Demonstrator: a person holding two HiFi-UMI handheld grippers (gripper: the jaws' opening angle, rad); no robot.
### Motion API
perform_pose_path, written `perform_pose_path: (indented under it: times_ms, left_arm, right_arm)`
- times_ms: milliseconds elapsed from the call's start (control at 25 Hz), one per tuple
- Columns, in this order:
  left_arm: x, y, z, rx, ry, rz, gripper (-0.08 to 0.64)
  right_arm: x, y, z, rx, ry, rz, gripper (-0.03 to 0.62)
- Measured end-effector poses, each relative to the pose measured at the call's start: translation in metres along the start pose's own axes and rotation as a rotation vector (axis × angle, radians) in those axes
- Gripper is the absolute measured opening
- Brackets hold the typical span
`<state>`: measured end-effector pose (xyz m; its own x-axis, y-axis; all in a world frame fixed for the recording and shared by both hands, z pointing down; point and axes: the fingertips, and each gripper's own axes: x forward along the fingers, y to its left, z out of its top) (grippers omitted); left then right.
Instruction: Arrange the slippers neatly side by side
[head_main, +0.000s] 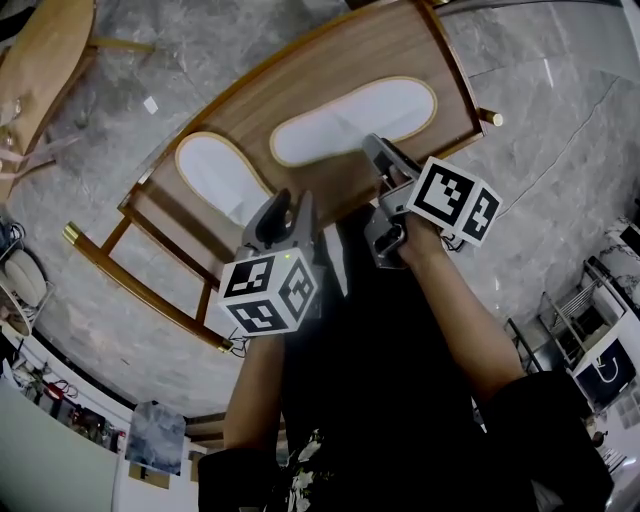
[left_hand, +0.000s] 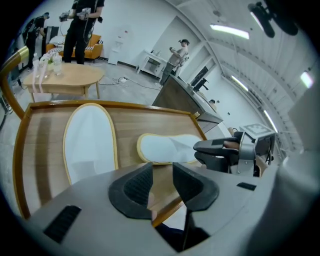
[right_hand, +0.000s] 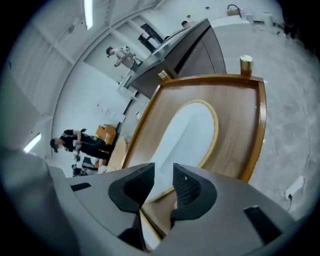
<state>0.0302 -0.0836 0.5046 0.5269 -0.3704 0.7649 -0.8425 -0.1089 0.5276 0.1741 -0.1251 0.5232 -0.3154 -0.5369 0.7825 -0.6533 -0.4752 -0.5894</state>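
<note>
The left gripper (head_main: 290, 198) (left_hand: 162, 171) hangs over the near rim of the brown wooden counter with a raised edge (head_main: 310, 75) (left_hand: 130, 120) (right_hand: 240, 125). Its jaws stand partly apart, and only bare wood and the rim show in the gap, so it holds nothing. To its right, the right gripper (head_main: 376, 147) (right_hand: 163, 172) points down at the counter with its jaws also partly apart. Their tips are at the near end of a white flat slipper with tan edging (head_main: 355, 115) (left_hand: 167, 148) (right_hand: 187, 132). The right gripper view shows that end through the gap, with neither pad pressed on it. Whether a tip touches the slipper I cannot tell.

This slipper lies on the right half of the counter. In the left gripper view it runs crosswise. A second white slipper with tan edging (head_main: 215, 175) (left_hand: 90, 142) lies on the left half and points lengthwise away from the left gripper. The two slippers are at an angle to each other rather than parallel, and a strip of bare wood separates them.

The counter's legs end in brass caps (head_main: 72, 233). It stands on a grey marbled floor (head_main: 560, 150). Farther off, the left gripper view shows a pale wooden oval table (left_hand: 65, 77) with people standing beyond it.
</note>
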Motion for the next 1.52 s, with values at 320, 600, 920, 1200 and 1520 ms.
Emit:
perform_pose_path:
  times_ms: [320, 600, 920, 1200, 1520]
  left_arm:
    - [0.001, 0.0, 0.003, 0.011, -0.005, 0.007, 0.117]
    - [-0.006, 0.001, 0.004, 0.013, -0.05, 0.087, 0.041]
    - [-0.011, -0.006, 0.002, -0.057, -0.118, 0.147, 0.017]
    - [-0.017, -0.017, 0.002, -0.077, -0.165, 0.158, 0.015]
    - [-0.038, -0.011, 0.001, -0.03, -0.181, 0.162, 0.015]
  right_arm:
    - [0.019, -0.007, 0.01, 0.095, -0.009, -0.013, 0.104]
    - [0.029, -0.021, 0.012, 0.093, 0.013, -0.061, 0.009]
    - [0.026, -0.016, 0.013, 0.04, 0.083, 0.004, 0.005]
    - [0.007, 0.016, 0.035, -0.205, 0.07, 0.074, 0.003]
    - [-0.017, 0.028, 0.035, -0.609, 0.064, 0.06, 0.005]
